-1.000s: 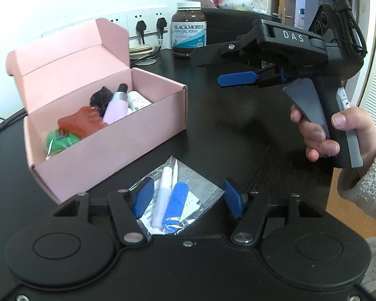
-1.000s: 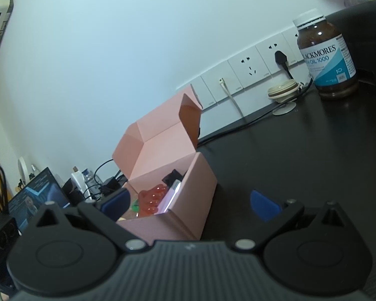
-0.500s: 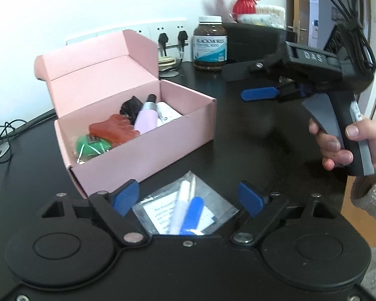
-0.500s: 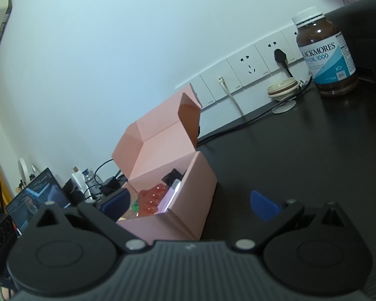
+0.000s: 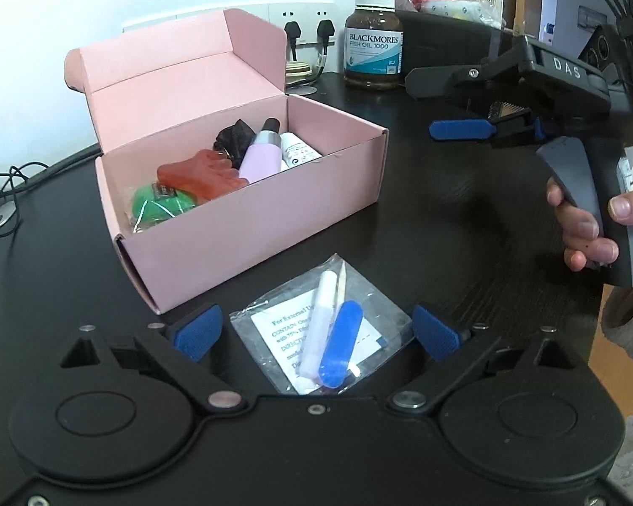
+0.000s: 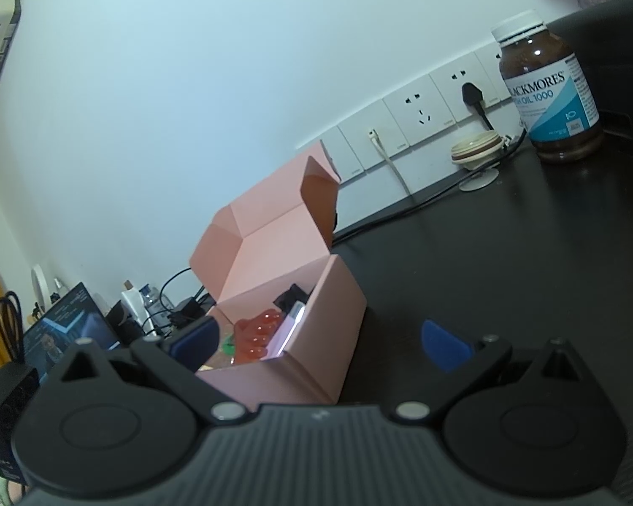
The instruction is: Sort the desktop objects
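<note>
Sitting open near the middle of the black desktop (image 5: 443, 194): a pink cardboard box (image 5: 249, 219) with its lid standing up, holding a green packet (image 5: 160, 206), a red hand-shaped piece (image 5: 198, 175), a lilac tube (image 5: 259, 154), a white tube (image 5: 297, 152). Lying just in front of the box, apart from its front wall: a clear plastic bag of small white and blue items (image 5: 320, 329), flat between the spread jaws of the left gripper (image 5: 316, 331), jaws just opening, pads not touching it. Hovering right of the box over bare black top: the right gripper (image 6: 320, 339), jaws spread, nothing between them. Standing behind the box by the wall sockets (image 6: 422, 118): a brown fish-oil bottle (image 5: 373, 55). Dropping off right of the box: the desk edge, wooden floor below.
</note>
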Available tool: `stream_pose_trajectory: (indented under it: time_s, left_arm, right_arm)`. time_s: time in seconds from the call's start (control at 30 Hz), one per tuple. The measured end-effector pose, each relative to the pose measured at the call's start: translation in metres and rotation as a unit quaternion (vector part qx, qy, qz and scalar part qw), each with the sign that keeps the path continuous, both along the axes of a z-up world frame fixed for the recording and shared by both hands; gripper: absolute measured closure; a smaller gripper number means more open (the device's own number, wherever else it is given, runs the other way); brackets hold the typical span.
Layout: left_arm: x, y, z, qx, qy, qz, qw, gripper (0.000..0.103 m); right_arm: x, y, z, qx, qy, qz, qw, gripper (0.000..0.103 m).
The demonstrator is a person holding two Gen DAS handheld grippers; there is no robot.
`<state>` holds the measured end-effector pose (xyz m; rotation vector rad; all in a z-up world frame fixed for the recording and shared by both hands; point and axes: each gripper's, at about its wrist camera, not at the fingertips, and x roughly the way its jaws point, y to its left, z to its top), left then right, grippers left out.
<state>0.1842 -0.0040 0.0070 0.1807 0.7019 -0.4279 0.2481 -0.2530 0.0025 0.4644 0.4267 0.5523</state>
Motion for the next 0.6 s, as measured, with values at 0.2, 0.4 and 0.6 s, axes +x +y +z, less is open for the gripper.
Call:
stream_pose_trajectory:
  time_s: [0.2, 0.4, 0.6]
  left_arm:
    - [-0.0029, 0.0008, 0.0003, -0.006, -0.012, -0.006, 0.9999, 0.022]
    - [-0.0051, 0.0058, 0.0017, -0.016, -0.017, -0.002, 0.9997, 0.038]
    - [-0.0058, 0.0048, 0.0022, -0.013, -0.020, -0.004, 0.9997, 0.039]
  right_arm:
    - [-0.0003, 0.0002, -0.0001, -0.001, -0.001, -0.001, 1.000, 0.001]
    - [0.0002, -0.0002, -0.0003, 0.000, 0.002, -0.003, 1.000, 0.001]
    - [-0.0012, 0.0001, 0.0002, -0.002, 0.000, -0.007, 1.000, 0.001]
